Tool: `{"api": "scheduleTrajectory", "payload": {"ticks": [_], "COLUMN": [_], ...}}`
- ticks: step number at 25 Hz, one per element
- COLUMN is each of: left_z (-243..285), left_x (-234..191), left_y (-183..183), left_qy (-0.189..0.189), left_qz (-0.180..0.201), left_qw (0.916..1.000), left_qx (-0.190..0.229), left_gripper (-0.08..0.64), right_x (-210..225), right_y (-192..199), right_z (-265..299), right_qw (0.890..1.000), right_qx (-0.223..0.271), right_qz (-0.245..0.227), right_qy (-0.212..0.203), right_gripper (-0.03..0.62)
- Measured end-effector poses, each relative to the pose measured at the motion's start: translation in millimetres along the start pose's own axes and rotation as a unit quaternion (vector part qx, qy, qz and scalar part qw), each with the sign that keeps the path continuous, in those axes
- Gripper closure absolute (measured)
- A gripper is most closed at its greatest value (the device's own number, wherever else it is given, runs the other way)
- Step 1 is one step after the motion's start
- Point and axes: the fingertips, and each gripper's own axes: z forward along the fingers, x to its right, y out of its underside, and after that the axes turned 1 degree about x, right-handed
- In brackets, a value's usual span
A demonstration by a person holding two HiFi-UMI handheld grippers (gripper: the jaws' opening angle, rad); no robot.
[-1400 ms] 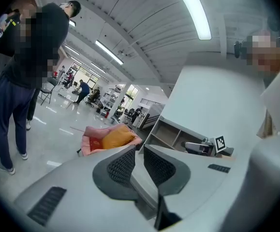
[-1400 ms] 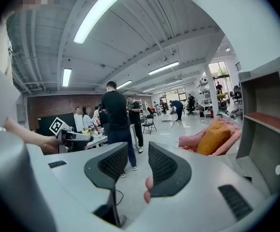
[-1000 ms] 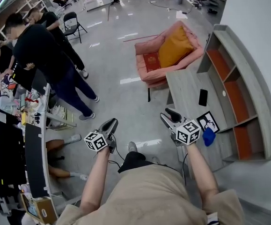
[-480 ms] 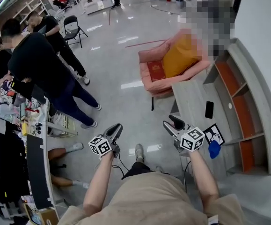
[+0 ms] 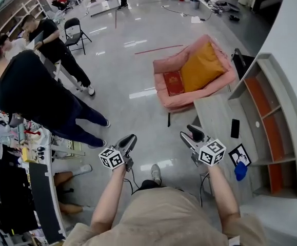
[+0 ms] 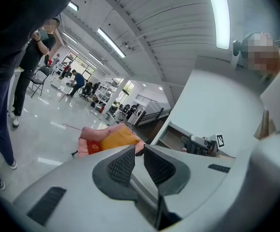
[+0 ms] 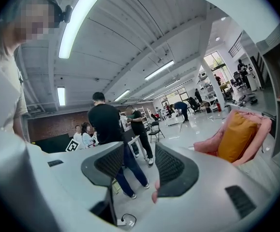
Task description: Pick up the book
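Presently approach phase, nothing held yet. Red hardback book [image 5: 174,82] lies flat on seat of pink upholstered armchair [image 5: 164,65], just beside a big orange cushion [image 5: 202,65] leaning on the backrest. It is well apart from both grippers, across open grey floor.

Left gripper [image 5: 128,141]: jaws pressed together, nothing btwn them. Right gripper [image 5: 189,135]: jaws spread, gap empty. Both held out in front at about the same height, roughly level, pointing twd the chair. Judgement: carried ready for the reach, right one likely pre-opened for the grab.

Left gripper view has the book's red cover low in frame just above the jaws, so aim looks about right.

Surroundings:
- Grey wooden bench [image 5: 215,111] w/ shelf unit [image 5: 271,101] on right. On it a black phone [image 5: 235,128], a printed card [image 5: 239,154] and a blue object [image 5: 240,171], can't ID.
- Person in black top [image 5: 30,94] and others at left, by cluttered tables.

Obstacles: path to chair looks open. Bench corner sits near chair's right side, so watch right elbow. Cushion crowds one book edge.
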Motion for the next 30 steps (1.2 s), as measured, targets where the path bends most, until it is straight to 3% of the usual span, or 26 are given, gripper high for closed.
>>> {"api": "scheduleTrajectory", "payload": {"ticks": [14, 30], "left_z": [13, 60], "left_x": [-99, -129], "left_y": [-42, -50], "left_qy": [0.038, 0.074], "left_qz": [-0.006, -0.029], "left_qw": [0.9992, 0.9962], "left_qx": [-0.010, -0.035], "left_gripper": [0.511, 0.511], "right_x": [15, 49], "right_y": [-4, -12], "right_z": [93, 108], "right_qw": [0.998, 0.991], "right_qx": [0.007, 0.014], "right_qz": [-0.012, -0.003], "right_qy": [0.059, 0.136], "right_gripper": [0.402, 0.402]}}
